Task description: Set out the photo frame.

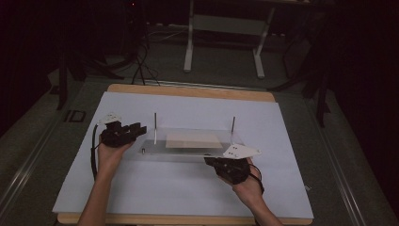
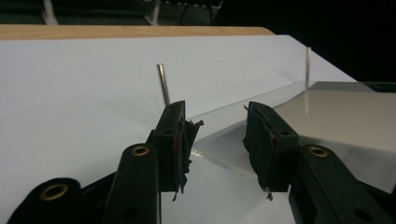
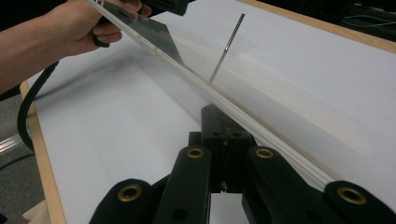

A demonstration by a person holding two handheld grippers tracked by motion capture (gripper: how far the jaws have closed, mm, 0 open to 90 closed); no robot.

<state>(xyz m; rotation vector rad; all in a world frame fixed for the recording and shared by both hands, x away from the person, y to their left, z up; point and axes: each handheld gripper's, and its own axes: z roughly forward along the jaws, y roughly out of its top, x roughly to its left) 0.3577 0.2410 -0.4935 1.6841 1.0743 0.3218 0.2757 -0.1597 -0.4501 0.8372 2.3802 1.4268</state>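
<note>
A clear plastic plate (image 1: 188, 147) lies above the white sheet, with two thin metal rods (image 1: 155, 126) (image 1: 233, 127) standing at its far corners. My left gripper (image 1: 135, 130) sits just off the plate's left end. In the left gripper view its jaws (image 2: 215, 112) stand open with nothing pressed between them. The plate (image 2: 336, 116) and a rod (image 2: 163, 84) lie just ahead. My right gripper (image 1: 212, 162) is at the plate's near right corner. In the right gripper view its jaws (image 3: 219, 114) are shut on the plate's edge (image 3: 252, 123), which slants away toward the left hand.
A white sheet (image 1: 188, 188) covers the wooden table (image 1: 188, 91). A pale tan rectangle (image 1: 193, 139) shows through the plate. A small screw (image 1: 143, 151) sits at the plate's near left corner. A metal stand (image 1: 226, 28) is on the dark floor behind.
</note>
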